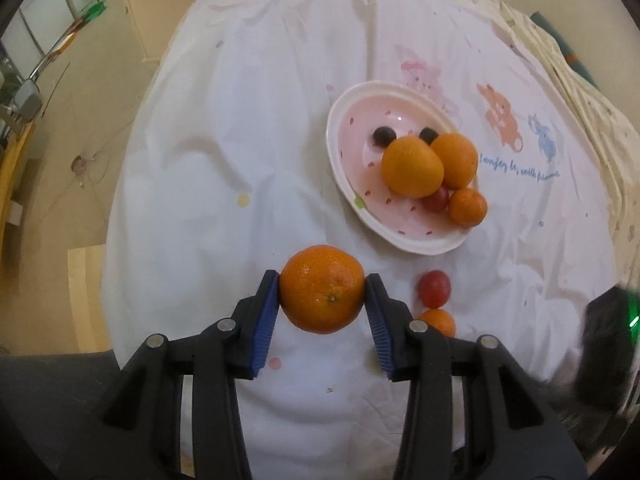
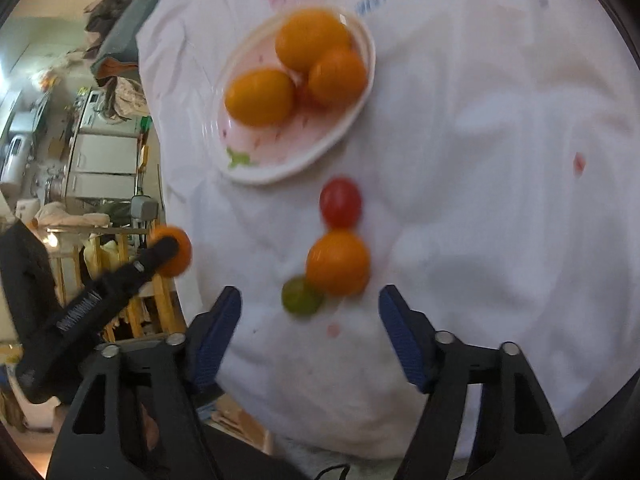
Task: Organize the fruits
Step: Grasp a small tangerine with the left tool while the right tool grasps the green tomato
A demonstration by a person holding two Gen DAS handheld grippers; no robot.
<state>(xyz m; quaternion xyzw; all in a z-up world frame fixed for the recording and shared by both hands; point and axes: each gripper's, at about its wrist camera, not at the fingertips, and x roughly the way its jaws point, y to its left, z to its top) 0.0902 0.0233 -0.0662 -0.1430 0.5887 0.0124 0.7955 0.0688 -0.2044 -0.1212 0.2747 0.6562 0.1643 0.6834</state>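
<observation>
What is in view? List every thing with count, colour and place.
tablecloth: one, white, printed, under everything
plate: one, pink, white rim, on cloth
plated mandarins: three, orange, on plate
dark grapes: two, on plate
plated red fruit: one, small, between mandarins
loose red fruit: one, on cloth
loose mandarin: one, orange, beside it
green grape: one, against loose mandarin
held mandarin: one, orange, between left fingers
left gripper: black, blue pads, gripping
right gripper: same, open

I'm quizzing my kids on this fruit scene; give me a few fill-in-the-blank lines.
1. The left gripper is shut on a ____.
2. The plate is pink inside with a ____ rim.
3. Nothing sits between the right gripper's ____ pads.
4. The red tomato lies on the ____.

Missing: mandarin; white; blue; tablecloth
</observation>
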